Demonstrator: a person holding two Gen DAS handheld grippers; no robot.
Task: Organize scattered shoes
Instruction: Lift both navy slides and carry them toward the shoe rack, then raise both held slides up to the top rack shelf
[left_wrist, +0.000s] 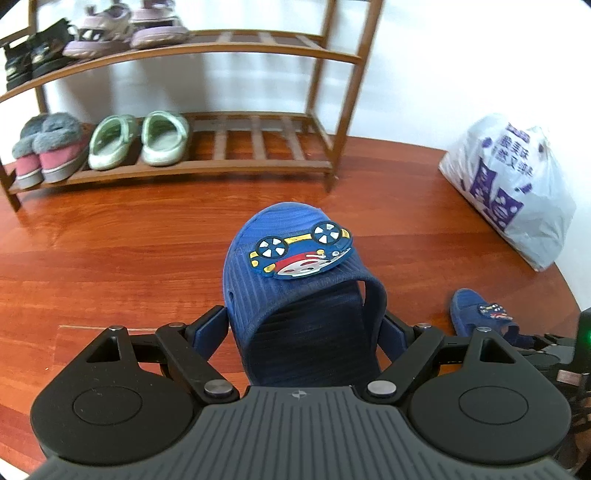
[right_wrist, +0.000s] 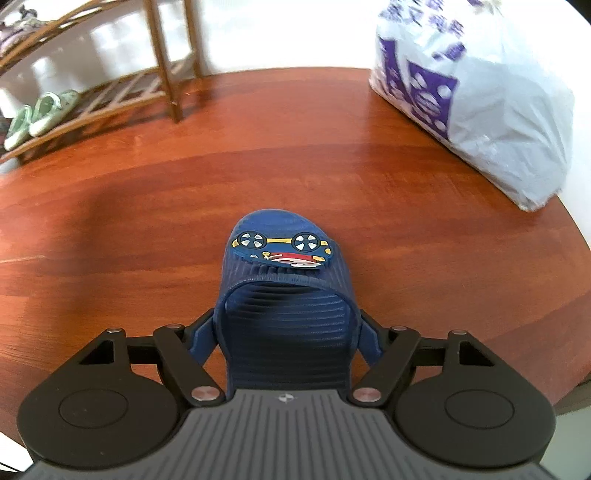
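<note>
Two blue child's slippers carry a cartoon car patch. In the left wrist view one slipper (left_wrist: 288, 236) hangs above the floor, toe toward the rack. My left gripper (left_wrist: 306, 325) is shut on the sides of its heel end. The second blue slipper (right_wrist: 280, 251) lies flat on the wooden floor, toe pointing away. My right gripper (right_wrist: 286, 328) is around its heel, both pads against its sides. The left wrist view also shows this second slipper (left_wrist: 476, 310) low at the right, with black gripper parts behind it.
A wooden two-shelf shoe rack (left_wrist: 221, 166) stands against the white wall. Its lower shelf holds pink furry slippers (left_wrist: 48, 147) and green clogs (left_wrist: 140, 142); the right half is bare slats. Black shoes and lilac sandals (left_wrist: 122, 29) sit on the upper shelf. A white-and-purple plastic bag (right_wrist: 480, 103) sits on the floor at the right.
</note>
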